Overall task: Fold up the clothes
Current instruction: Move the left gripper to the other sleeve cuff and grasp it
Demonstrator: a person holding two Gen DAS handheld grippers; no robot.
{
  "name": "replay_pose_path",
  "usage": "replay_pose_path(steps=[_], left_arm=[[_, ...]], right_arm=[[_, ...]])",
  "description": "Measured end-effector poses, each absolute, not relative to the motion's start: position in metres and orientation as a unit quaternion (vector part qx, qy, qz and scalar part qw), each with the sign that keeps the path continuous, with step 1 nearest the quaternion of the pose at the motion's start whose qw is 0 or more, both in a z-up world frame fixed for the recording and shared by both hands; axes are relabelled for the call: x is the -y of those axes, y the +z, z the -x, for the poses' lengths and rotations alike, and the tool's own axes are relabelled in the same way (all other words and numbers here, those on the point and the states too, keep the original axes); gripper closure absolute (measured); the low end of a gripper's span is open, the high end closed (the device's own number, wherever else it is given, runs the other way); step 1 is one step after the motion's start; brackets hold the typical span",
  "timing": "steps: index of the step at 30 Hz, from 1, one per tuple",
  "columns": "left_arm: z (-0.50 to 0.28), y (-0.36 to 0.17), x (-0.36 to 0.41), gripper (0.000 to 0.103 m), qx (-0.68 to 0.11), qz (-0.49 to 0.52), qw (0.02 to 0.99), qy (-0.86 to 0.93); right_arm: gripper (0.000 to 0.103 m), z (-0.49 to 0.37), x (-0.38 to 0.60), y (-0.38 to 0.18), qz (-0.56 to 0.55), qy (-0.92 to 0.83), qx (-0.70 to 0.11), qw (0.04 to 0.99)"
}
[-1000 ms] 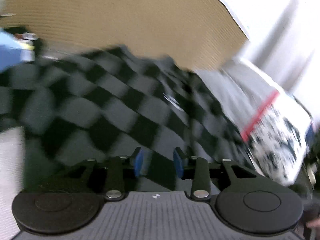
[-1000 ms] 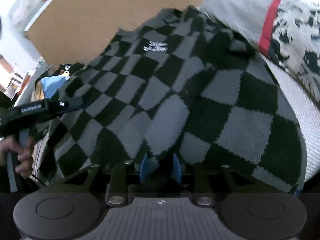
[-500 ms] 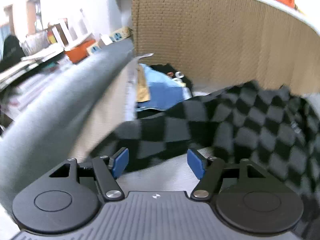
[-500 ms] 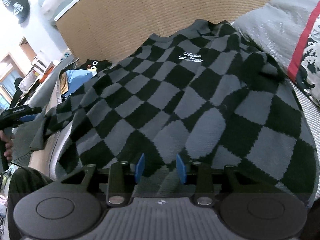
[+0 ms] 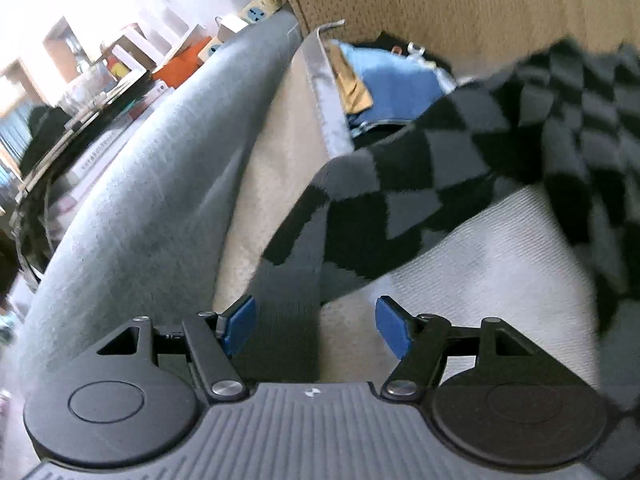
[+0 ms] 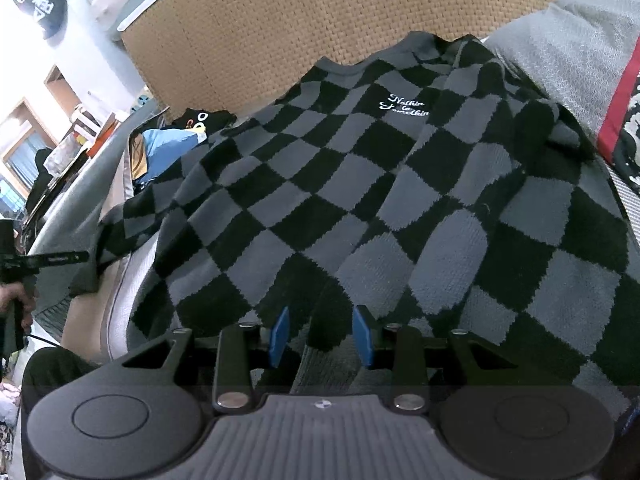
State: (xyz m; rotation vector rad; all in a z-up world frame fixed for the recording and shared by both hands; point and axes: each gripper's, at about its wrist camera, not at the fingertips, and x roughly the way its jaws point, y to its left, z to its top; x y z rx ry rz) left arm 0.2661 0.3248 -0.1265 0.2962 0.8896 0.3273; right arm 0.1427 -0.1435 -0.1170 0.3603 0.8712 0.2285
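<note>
Item: checkered sweater (image 6: 360, 200), knit, black and grey squares in a diagonal grid, plain grey ribbing at collar, cuff and hem, small white script embroidered on the chest (image 6: 404, 107). Position: spread front-up on a pale textured mattress (image 5: 500, 272), collar toward a tan woven headboard (image 6: 320, 20), hem toward the right-wrist camera. One sleeve (image 5: 360, 216) lies stretched out sideways and drapes over the mattress edge, its grey cuff (image 5: 288, 300) hanging down; this part is motion-blurred in the left-wrist view. Left gripper (image 5: 312, 330): blue pads wide apart, released, the cuff lying between them without contact on either pad. Right gripper (image 6: 320, 336): blue pads parted and holding nothing, the hem ribbing sitting in the gap between them. Adjoining: a grey blanket with a red stripe (image 6: 576, 48) beside the sweater's far shoulder; a blue garment (image 5: 396, 84) and a black item with an orange-and-white print (image 6: 200, 120) near the headboard, beyond the sleeve; a grey padded bed rail (image 5: 140, 184) along the mattress side; cluttered shelves (image 5: 100, 80) past it. A hand (image 6: 16, 300) holding the left tool's handle shows at the edge of the right-wrist view.
</note>
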Motion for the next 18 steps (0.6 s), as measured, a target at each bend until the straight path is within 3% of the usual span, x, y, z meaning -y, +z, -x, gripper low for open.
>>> replay_pose_path(steps=[5, 8, 12, 18], left_arm=[[-0.274, -0.154, -0.328, 0.036, -0.433, -0.203, 0.862, 0.166], [-0.273, -0.161, -0.333, 0.051, -0.432, -0.212, 0.861, 0.163], [-0.264, -0.152, -0.349, 0.093, -0.416, -0.177, 0.878, 0.157], [-0.248, -0.124, -0.363, 0.095, -0.382, -0.105, 0.906, 0.146]], right_arm=[[0.064, -0.143, 0.137, -0.117, -0.166, 0.116, -0.423, 0.883], [0.064, -0.142, 0.134, -0.12, -0.162, 0.12, -0.429, 0.881], [0.064, -0.142, 0.131, -0.124, -0.156, 0.122, -0.435, 0.878], [0.064, -0.144, 0.133, -0.129, -0.152, 0.127, -0.445, 0.873]])
